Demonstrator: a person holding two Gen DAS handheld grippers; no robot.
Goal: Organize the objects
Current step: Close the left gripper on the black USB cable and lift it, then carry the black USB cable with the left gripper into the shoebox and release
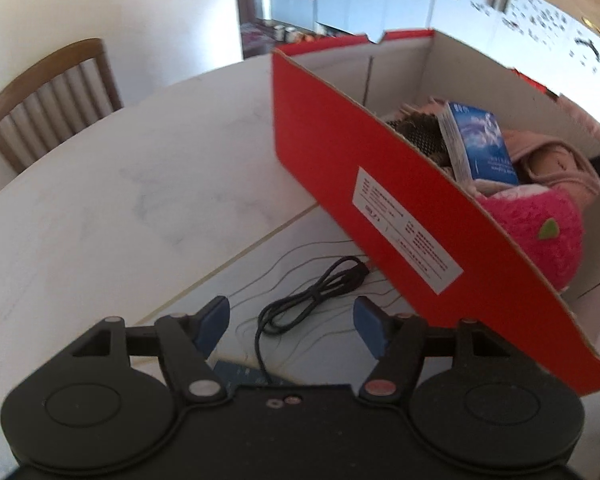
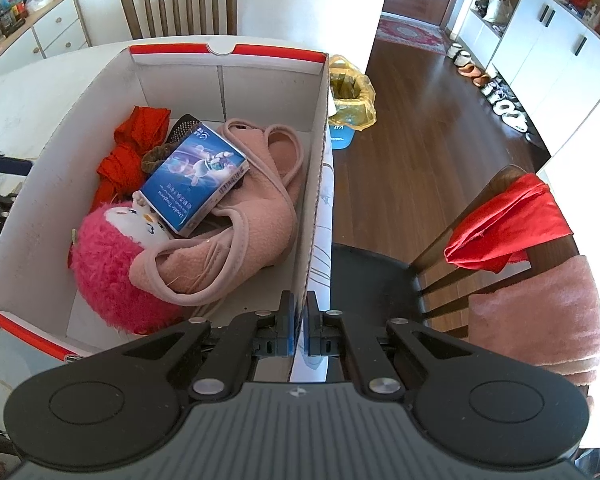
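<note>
Fingers of the right gripper (image 2: 299, 326) clench the box (image 2: 318, 184) wall, likely steadying it; the left gripper (image 1: 290, 326) hangs released above the black cable (image 1: 312, 292) on the surface (image 1: 100, 200).

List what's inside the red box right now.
In the red box: a blue carton lying on a pink slipper, a pink plush toy, red cloth and a dark mesh item. Anything beneath them is covered.

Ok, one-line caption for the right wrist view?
Right gripper clamped on the box wall; plush, pink slippers and blue carton inside.
</note>
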